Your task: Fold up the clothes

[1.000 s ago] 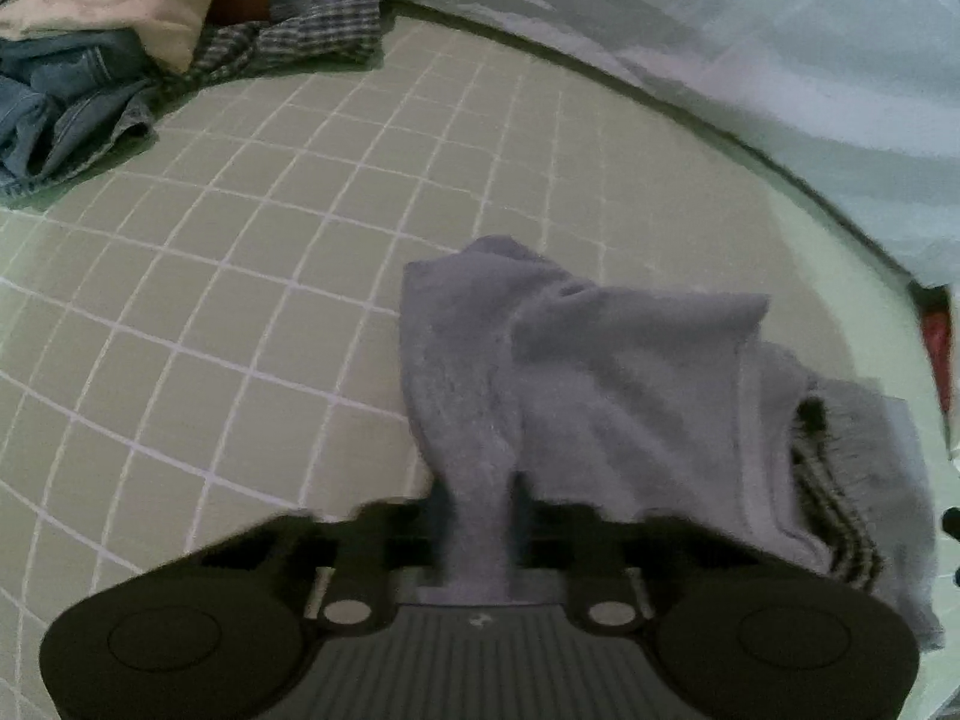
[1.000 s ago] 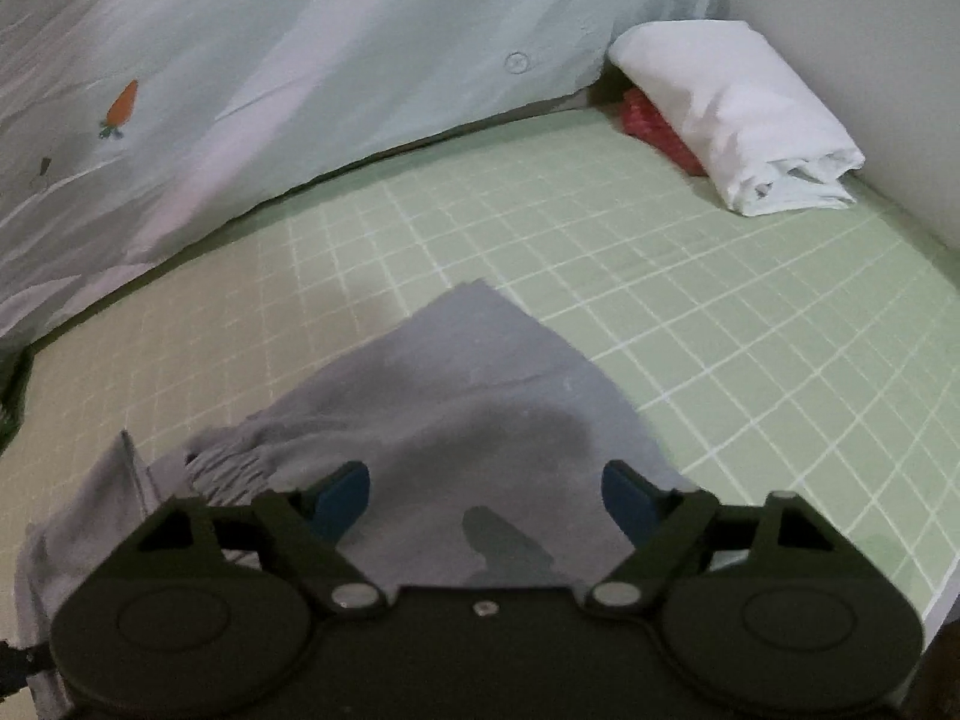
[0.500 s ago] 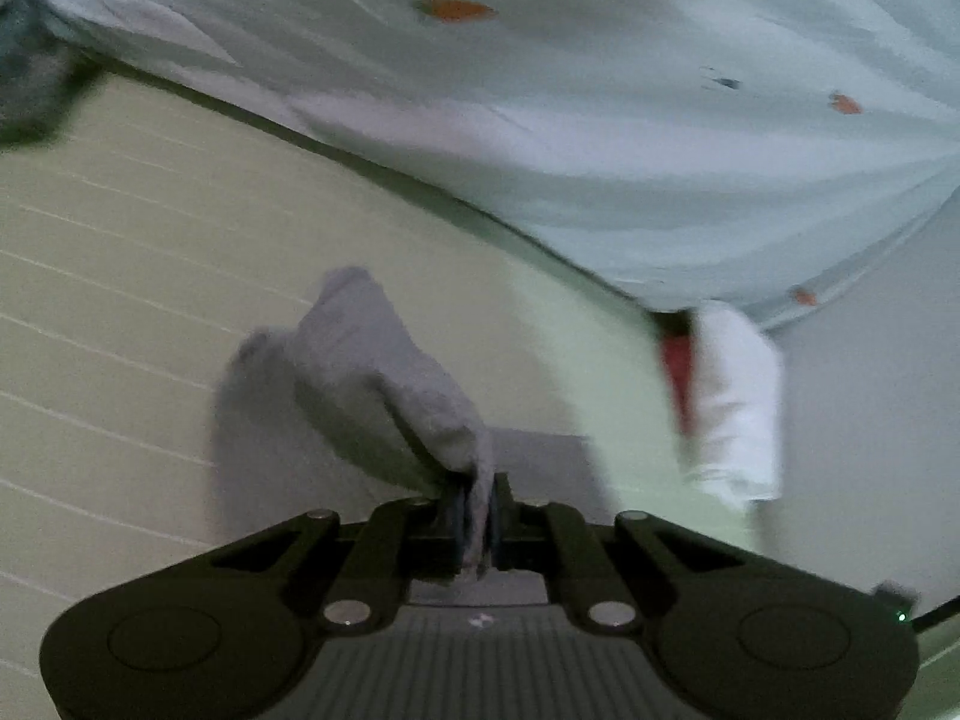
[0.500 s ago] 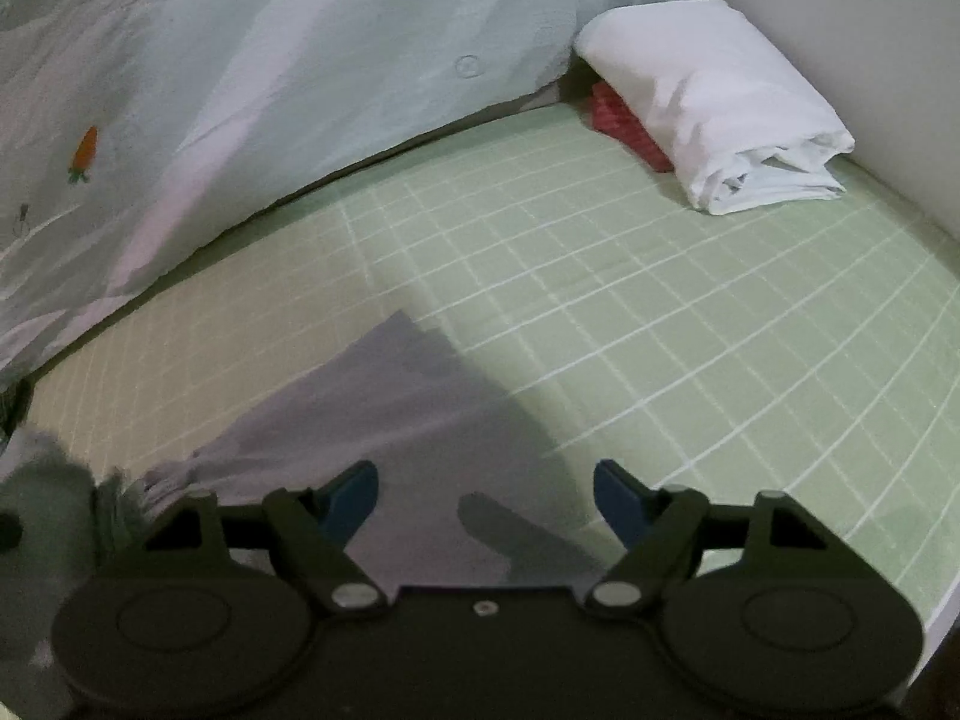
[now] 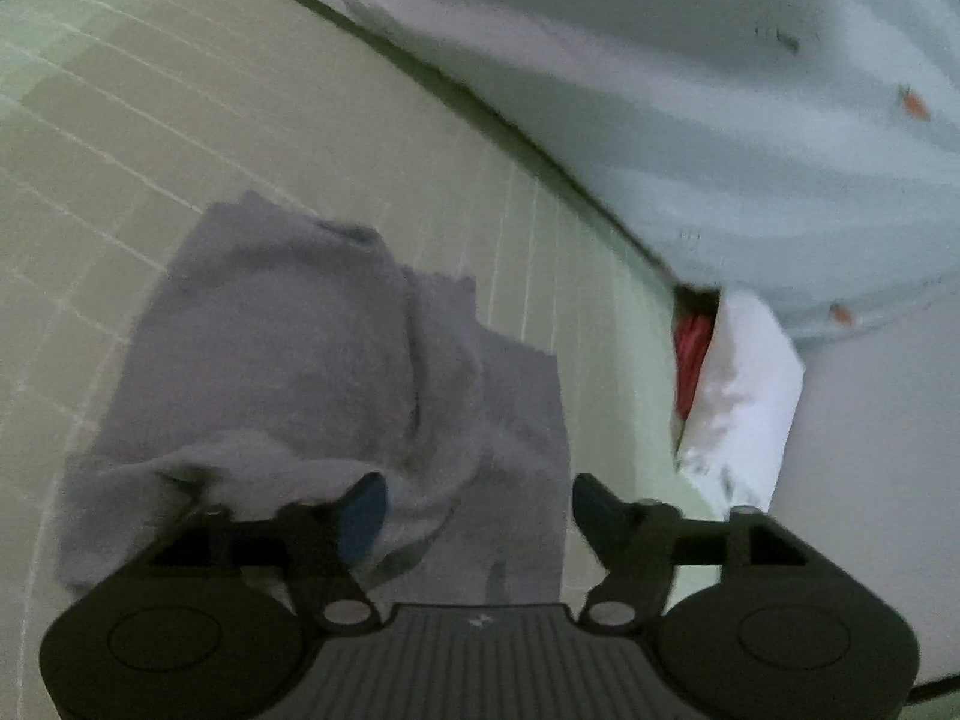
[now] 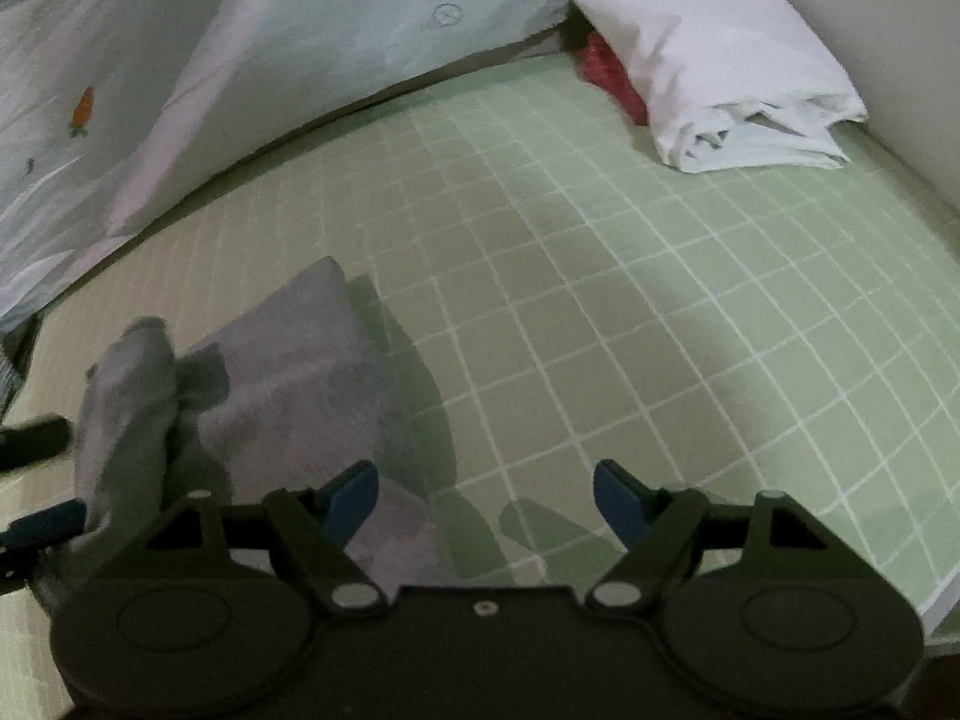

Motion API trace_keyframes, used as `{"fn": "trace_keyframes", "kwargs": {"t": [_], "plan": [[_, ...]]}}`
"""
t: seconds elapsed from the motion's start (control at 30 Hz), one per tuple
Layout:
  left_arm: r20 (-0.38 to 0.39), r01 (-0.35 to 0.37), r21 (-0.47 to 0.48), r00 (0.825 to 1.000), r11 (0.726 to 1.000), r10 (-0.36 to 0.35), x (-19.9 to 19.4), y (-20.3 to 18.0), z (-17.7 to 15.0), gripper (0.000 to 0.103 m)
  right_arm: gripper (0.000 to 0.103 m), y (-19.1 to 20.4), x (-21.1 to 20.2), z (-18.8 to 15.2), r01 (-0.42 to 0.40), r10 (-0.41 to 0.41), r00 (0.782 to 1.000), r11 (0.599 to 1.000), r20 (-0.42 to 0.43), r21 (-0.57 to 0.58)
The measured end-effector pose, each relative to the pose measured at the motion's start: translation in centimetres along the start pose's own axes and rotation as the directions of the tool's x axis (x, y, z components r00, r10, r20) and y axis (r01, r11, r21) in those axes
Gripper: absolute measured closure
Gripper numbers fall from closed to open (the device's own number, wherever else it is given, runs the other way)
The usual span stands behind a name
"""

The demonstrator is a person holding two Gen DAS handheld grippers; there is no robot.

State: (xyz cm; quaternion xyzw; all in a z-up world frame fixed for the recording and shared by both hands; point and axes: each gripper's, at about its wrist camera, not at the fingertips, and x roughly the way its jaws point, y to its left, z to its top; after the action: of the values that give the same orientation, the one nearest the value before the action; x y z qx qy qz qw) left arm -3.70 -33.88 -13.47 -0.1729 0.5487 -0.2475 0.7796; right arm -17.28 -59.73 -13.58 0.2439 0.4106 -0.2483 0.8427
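Observation:
A grey garment (image 5: 312,360) lies folded over on the green checked sheet (image 5: 180,120). In the left wrist view my left gripper (image 5: 477,504) is open just above its near edge, with a raised fold of cloth beside the left finger. In the right wrist view the same grey garment (image 6: 288,378) sits left of centre, one flap standing up beside the left gripper's fingertips (image 6: 42,444) at the left edge. My right gripper (image 6: 486,498) is open over the garment's right edge and bare green checked sheet (image 6: 660,330), holding nothing.
A folded white cloth (image 6: 720,60) lies on a red item (image 6: 612,78) at the far right by the wall. A pale duvet with carrot print (image 6: 180,60) runs along the back. The bed's edge (image 6: 936,588) is at the lower right.
My left gripper carried the grey garment's end across over the rest, then opened and let it go. The right gripper stayed open and drifted slightly right.

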Motion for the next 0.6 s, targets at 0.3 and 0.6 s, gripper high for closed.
{"fn": "trace_keyframes", "kwargs": {"t": [0.3,0.6], "plan": [[0.123,-0.193,-0.045,0.973,0.98,0.197,-4.5,2.5,0.8,0.027,0.023,3.2,-0.4,0.5,-0.132,0.131,0.991,0.991,0.042,0.029],[0.02,-0.286,-0.08,0.957,0.955,0.288,-2.3,5.9,2.0,0.023,0.024,7.6,-0.7,0.6,-0.222,0.221,0.975,0.975,0.028,0.034]]}}
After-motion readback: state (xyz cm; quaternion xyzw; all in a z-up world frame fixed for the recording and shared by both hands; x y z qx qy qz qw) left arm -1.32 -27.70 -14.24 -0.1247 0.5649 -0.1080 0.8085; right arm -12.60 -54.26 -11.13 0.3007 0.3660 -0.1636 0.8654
